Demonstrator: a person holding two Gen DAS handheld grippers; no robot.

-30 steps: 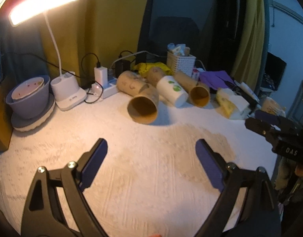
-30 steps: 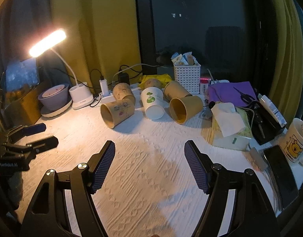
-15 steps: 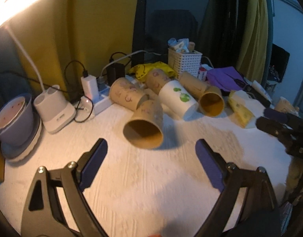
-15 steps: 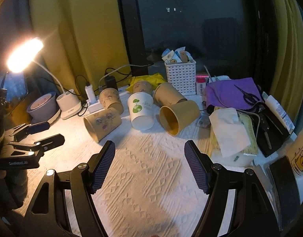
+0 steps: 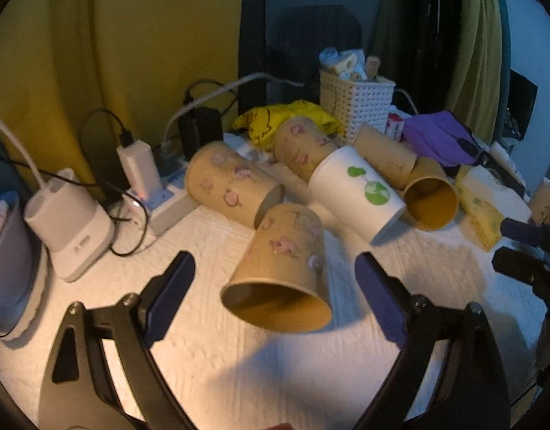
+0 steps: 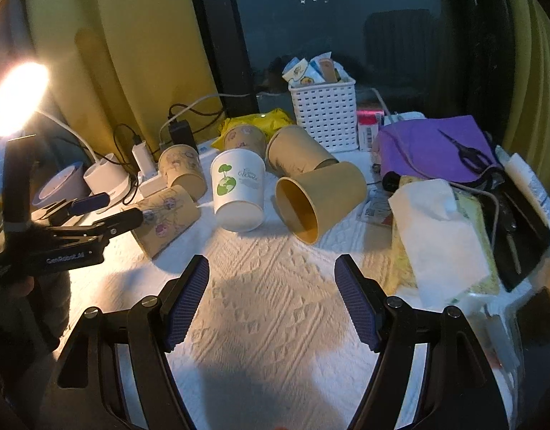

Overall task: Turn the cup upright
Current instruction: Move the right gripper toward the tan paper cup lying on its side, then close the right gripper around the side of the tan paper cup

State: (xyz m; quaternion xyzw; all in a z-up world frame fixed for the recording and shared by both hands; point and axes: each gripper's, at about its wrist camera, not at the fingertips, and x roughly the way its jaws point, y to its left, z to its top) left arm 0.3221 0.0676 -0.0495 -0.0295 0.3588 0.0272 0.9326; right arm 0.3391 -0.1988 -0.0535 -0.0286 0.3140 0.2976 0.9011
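Observation:
Several paper cups lie on their sides on the white textured cloth. The nearest, a brown cup with pink flowers, lies mouth toward me; it also shows in the right wrist view. My left gripper is open, its blue pads on either side of this cup's mouth, not touching. It shows from the side in the right wrist view. A white cup with a green logo and a plain brown cup lie further right. My right gripper is open and empty, just short of these cups.
A lit desk lamp with its white base, a power strip with chargers and a purple bowl stand at left. A white basket is behind. A tissue pack, purple cloth and scissors lie right.
Both grippers have moved forward toward the cups. My left gripper now has the flowered cup's mouth between its open fingers. No cup has moved.

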